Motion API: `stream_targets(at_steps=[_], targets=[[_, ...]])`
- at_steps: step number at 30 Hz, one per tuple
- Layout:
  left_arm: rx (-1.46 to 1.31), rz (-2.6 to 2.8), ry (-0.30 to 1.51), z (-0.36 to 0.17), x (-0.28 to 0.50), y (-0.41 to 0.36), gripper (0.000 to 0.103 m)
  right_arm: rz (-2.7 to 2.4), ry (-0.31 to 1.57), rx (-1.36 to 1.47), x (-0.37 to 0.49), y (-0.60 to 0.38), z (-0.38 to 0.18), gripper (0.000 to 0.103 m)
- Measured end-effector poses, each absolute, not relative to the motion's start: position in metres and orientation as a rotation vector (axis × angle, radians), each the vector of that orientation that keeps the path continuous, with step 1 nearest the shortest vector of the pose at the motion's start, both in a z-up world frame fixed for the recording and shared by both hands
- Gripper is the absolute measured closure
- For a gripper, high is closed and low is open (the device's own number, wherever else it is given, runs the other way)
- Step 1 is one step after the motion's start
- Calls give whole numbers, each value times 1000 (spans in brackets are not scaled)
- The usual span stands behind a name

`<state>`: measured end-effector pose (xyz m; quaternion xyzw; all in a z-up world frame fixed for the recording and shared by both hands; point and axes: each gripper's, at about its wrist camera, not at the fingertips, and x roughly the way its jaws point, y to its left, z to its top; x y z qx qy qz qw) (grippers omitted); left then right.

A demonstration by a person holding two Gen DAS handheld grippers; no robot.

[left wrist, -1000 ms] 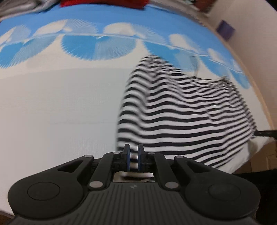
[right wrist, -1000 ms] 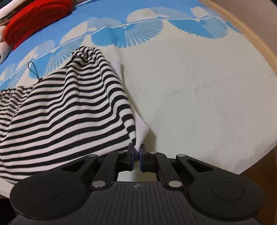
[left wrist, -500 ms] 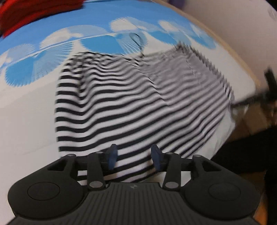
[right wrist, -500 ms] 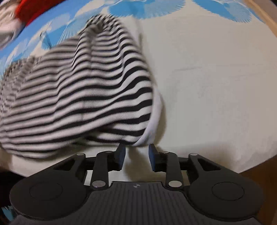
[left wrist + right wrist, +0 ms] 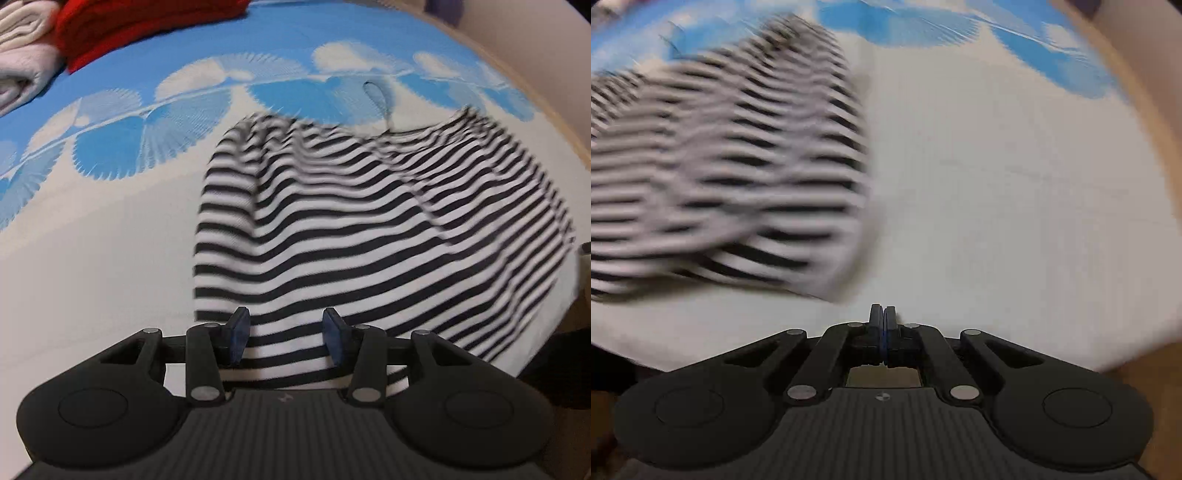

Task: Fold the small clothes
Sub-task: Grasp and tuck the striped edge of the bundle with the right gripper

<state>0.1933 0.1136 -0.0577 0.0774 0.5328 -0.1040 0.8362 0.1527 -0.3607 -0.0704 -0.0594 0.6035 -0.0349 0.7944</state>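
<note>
A black-and-white striped garment (image 5: pixel 369 229) lies rumpled on a white cloth with blue fan prints (image 5: pixel 92 258). In the left wrist view my left gripper (image 5: pixel 286 334) hangs open over the garment's near hem; stripes show between its blue pads (image 5: pixel 238 332), which do not press on the fabric. The right wrist view is blurred by motion. There the garment (image 5: pixel 731 173) fills the left side. My right gripper (image 5: pixel 882 314) is shut with nothing in it, just right of the garment's near corner, over bare white cloth (image 5: pixel 1015 221).
A folded red garment (image 5: pixel 140 26) and a folded whitish cloth (image 5: pixel 22 70) sit at the far left. A thin dark loop (image 5: pixel 376 96) lies beyond the striped garment. The wooden edge (image 5: pixel 569 122) curves along the right side.
Both grippers were shut on the garment's near hem, then opened and let it drop. The right one has since shut again, empty. The left one moved over the garment.
</note>
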Motion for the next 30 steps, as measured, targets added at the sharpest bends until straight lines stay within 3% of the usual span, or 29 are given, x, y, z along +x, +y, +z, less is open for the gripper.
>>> stream_targets(at_steps=[4, 7, 12, 16, 22, 25, 27, 30], targets=[[263, -20, 1306, -92, 208, 128, 55, -60, 1071, -2, 147, -368, -33, 103], [155, 56, 1216, -73, 217, 148, 56, 46, 941, 142, 146, -362, -12, 101], [21, 14, 957, -39, 219, 154, 57, 194, 1020, 54, 158, -322, -35, 96], [29, -49, 826, -32, 226, 137, 57, 193, 1219, -180, 161, -288, -77, 91], [-6, -86, 750, -34, 258, 116, 55, 146, 1041, -118, 177, -284, -48, 90], [-27, -92, 784, -48, 280, 113, 55, 89, 910, -119, 187, -287, -32, 80], [-12, -85, 798, -55, 291, 108, 55, 38, 852, -113, 196, -291, -25, 68], [-16, -85, 811, -64, 306, 110, 55, -3, 794, -86, 229, -300, -28, 61]])
